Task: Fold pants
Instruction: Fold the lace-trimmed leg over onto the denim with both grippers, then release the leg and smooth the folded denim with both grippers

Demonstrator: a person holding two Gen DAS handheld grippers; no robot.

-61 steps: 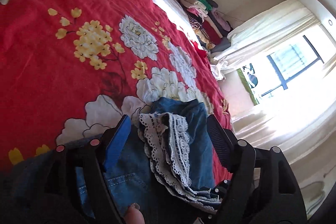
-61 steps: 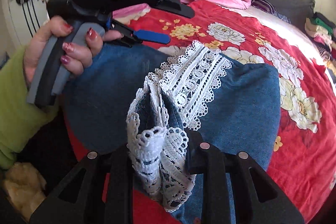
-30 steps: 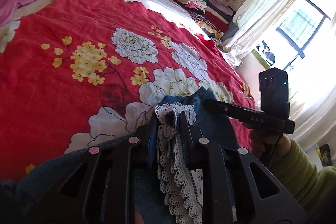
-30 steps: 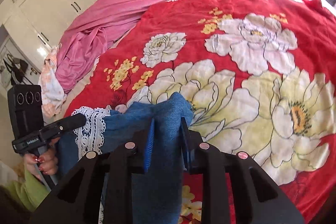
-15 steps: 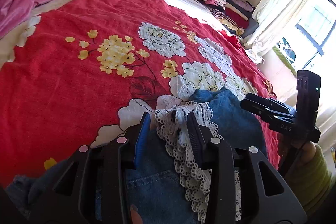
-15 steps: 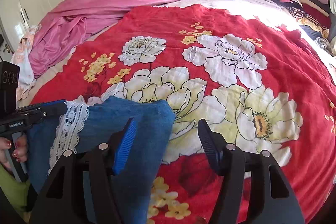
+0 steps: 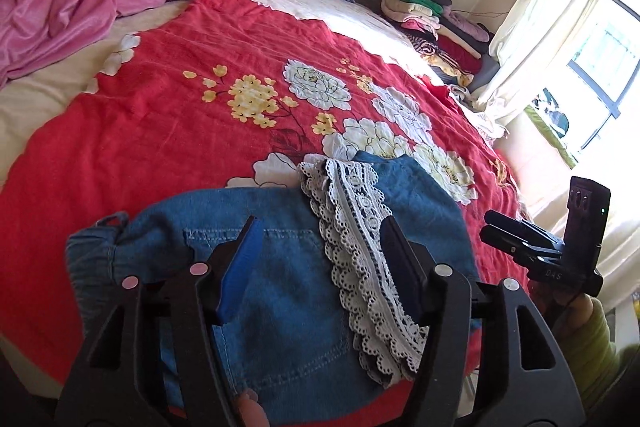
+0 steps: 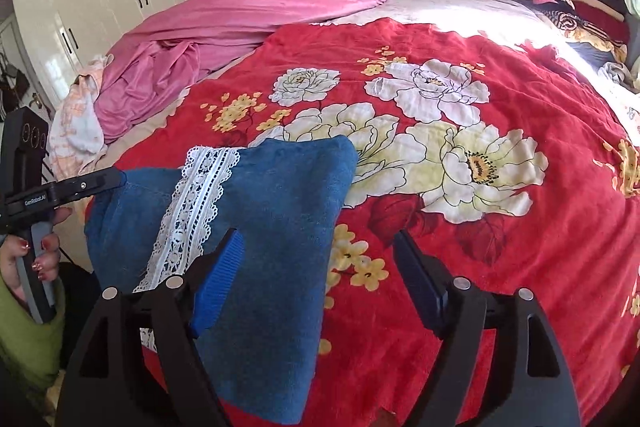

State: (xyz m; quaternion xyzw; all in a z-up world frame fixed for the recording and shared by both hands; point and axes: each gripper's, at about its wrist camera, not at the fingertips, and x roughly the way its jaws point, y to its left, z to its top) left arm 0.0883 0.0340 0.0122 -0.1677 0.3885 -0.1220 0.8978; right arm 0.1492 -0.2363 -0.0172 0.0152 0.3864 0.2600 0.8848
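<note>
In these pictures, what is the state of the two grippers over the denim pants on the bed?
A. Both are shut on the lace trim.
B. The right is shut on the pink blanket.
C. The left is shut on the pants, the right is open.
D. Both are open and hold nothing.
D: the left gripper and the right gripper both have jaws spread apart, and the denim pants with the lace trim lie free on the red bedspread.

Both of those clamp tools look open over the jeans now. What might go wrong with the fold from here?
The folded blue denim pants with white lace trim lie near the edge of the red floral blanket, so a nudge may slide them off. The left gripper hangs close above the lace with jaws open and might snag it. The right gripper straddles the fold's edge and may drag it open.
</note>
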